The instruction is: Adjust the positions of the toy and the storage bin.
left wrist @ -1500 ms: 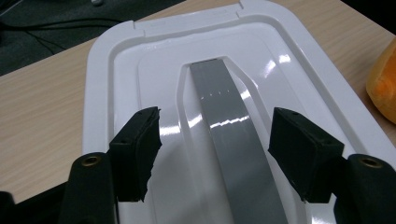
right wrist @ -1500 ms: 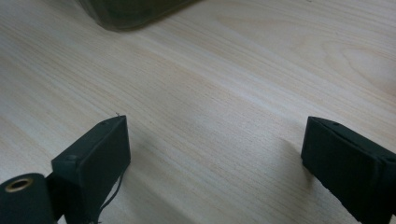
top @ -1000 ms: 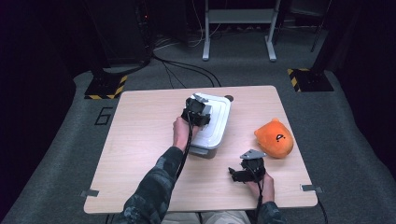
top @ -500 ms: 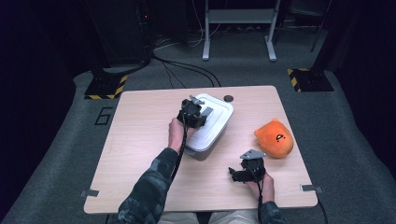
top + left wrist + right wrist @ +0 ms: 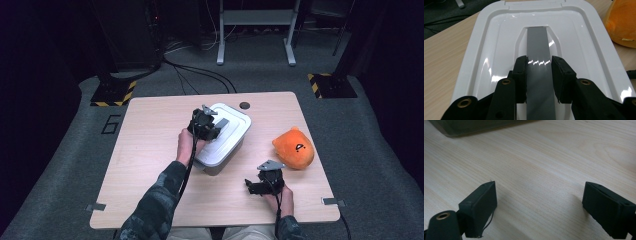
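A white lid [image 5: 234,125] covers a grey-walled storage bin [image 5: 231,159] at the middle of the table. A grey handle strip [image 5: 537,40] runs down the lid's [image 5: 496,50] recessed middle. My left gripper [image 5: 539,63] is shut on that handle, one black pad against each side of it. In the high view the left gripper [image 5: 210,125] sits over the lid's left end, and the lid looks skewed toward the near left. My right gripper [image 5: 250,187] rests low near the table's front edge. Its jaws [image 5: 539,202] stand open over bare wood.
An orange plush toy [image 5: 295,147] lies at the right of the wooden table [image 5: 150,150]; its orange side [image 5: 621,22] is close beside the lid. A dark round grommet [image 5: 244,105] sits at the far edge. The bin's dark wall [image 5: 474,127] lies beyond the right jaws.
The left jaws have closed onto the handle. The left hand and the lid's near end have shifted slightly toward the near left. The right gripper has not moved.
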A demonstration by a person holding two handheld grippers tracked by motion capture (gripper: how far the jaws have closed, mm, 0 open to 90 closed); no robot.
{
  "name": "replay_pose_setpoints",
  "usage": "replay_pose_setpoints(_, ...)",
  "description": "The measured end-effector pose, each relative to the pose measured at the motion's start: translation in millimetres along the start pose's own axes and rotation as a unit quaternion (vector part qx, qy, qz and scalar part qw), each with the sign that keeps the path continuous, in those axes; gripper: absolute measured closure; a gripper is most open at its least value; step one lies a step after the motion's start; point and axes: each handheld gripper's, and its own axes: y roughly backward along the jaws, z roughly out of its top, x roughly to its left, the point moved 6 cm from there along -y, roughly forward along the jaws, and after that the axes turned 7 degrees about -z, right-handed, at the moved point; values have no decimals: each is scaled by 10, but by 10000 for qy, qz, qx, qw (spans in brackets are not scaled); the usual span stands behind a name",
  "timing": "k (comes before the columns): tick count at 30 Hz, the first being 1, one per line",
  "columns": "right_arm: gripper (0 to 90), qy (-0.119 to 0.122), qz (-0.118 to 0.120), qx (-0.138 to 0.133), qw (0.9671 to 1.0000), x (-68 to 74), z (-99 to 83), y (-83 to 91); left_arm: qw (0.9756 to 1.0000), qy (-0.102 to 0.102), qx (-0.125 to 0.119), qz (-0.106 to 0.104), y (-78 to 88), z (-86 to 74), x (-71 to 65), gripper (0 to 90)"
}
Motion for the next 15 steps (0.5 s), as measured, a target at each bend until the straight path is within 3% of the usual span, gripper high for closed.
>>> replay_pose_setpoints(15, 120, -25, -12, 6, 10000, -1, 1, 0, 9993, -135, -17, -337, 73, -81, -47, 665)
